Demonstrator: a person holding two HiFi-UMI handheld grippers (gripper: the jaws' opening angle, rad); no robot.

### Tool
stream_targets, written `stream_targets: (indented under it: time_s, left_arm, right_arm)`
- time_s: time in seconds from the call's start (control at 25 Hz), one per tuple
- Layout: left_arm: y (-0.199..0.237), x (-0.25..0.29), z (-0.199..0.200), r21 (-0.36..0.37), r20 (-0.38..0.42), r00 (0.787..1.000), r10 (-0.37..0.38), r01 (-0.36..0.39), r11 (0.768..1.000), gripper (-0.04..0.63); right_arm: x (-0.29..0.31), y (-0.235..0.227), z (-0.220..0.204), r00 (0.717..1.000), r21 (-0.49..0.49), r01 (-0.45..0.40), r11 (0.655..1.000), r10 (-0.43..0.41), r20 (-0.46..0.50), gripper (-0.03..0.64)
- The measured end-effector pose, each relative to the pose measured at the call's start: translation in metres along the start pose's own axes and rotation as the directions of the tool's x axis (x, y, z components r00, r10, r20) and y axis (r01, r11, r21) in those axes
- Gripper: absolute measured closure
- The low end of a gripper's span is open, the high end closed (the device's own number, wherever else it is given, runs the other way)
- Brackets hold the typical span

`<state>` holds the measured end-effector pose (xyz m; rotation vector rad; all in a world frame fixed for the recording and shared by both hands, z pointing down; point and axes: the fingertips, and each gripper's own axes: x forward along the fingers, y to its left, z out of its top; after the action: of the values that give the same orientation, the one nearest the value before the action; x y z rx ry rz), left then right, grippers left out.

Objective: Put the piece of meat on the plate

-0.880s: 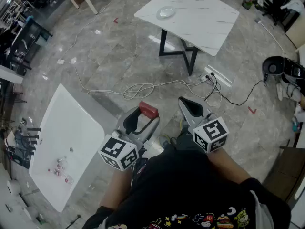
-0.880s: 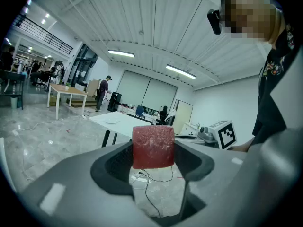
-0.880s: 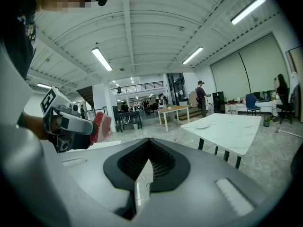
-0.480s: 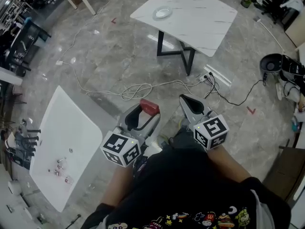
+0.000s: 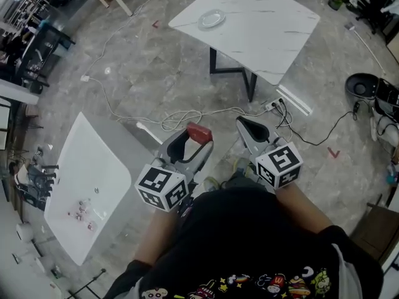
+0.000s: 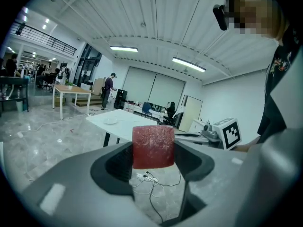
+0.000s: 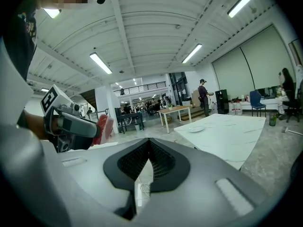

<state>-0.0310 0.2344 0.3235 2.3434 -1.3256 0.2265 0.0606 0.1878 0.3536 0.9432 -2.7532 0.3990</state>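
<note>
The piece of meat (image 5: 199, 131) is held in the left gripper (image 5: 194, 137). Its jaws are spread wide and pressed on the two sides of the meat. The right gripper (image 5: 246, 124) is closed up tight, with nothing in it.

The plate (image 5: 212, 19) is seen far ahead, near the left edge of the white table (image 5: 268, 23) — well apart from the meat. Open grey floor lies between them, crossed by loose cables (image 5: 187, 118). A second white table (image 5: 93, 185) is seen off to the left.
</note>
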Motion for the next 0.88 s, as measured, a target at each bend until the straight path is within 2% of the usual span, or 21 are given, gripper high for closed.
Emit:
stream_targets:
  time_s: [0.24,0.48,0.88]
  left_arm:
    - [-0.007,0.047,0.004,-0.008,-0.014,0.998,0.056,-0.056,0.998,0.213]
    - [-0.012,0.064,0.007,-0.001,-0.049,0.996,0.081,-0.081,0.997,0.213]
    - [-0.013,0.09,0.007,0.013,-0.089,0.995,0.051,-0.05,0.999,0.213]
  right_arm:
    - [0.006,-0.049,-0.006,0.998,0.009,-0.065,0.998,0.065,-0.009,0.594]
    - [0.006,-0.065,-0.008,0.995,0.034,-0.095,0.995,0.096,-0.006,0.594]
    - [0.0,-0.089,-0.014,0.998,0.064,-0.058,0.996,0.059,-0.005,0.594]
